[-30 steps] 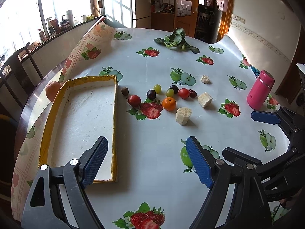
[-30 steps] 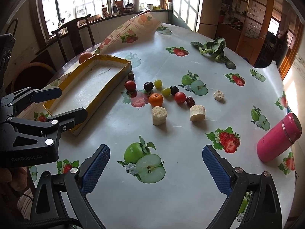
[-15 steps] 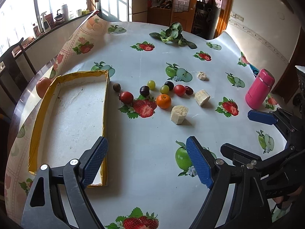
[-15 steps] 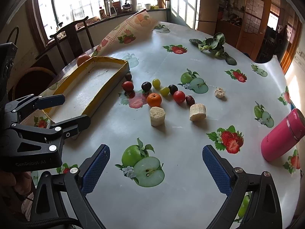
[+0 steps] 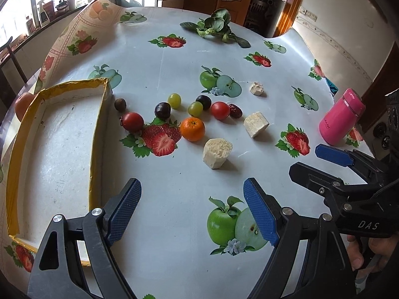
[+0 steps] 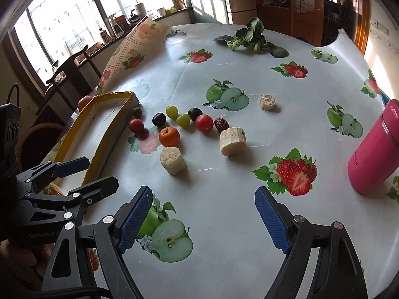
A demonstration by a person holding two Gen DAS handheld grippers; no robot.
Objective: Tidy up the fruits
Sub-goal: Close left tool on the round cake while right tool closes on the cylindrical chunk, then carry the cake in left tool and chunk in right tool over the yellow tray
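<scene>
1. Tray (image 5: 96,134), left: holds no fruit; its raised yellow rim could catch a low-carried fruit.
2. Fruits, centre, around the orange (image 5: 192,129): round, so a careless pinch may roll them.
3. Left gripper (image 5: 192,211): spread wide, nothing held, hovering short of the fruits.
4. Right gripper (image 6: 203,220): likewise spread, nothing held, alongside.

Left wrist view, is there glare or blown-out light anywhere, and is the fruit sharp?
Left wrist view: windows overexposed, orange crisp, edges bent by fisheye. Right wrist view: windows washed out, sheen on the tablecloth, soft shadows beside the pale chunks.
</scene>
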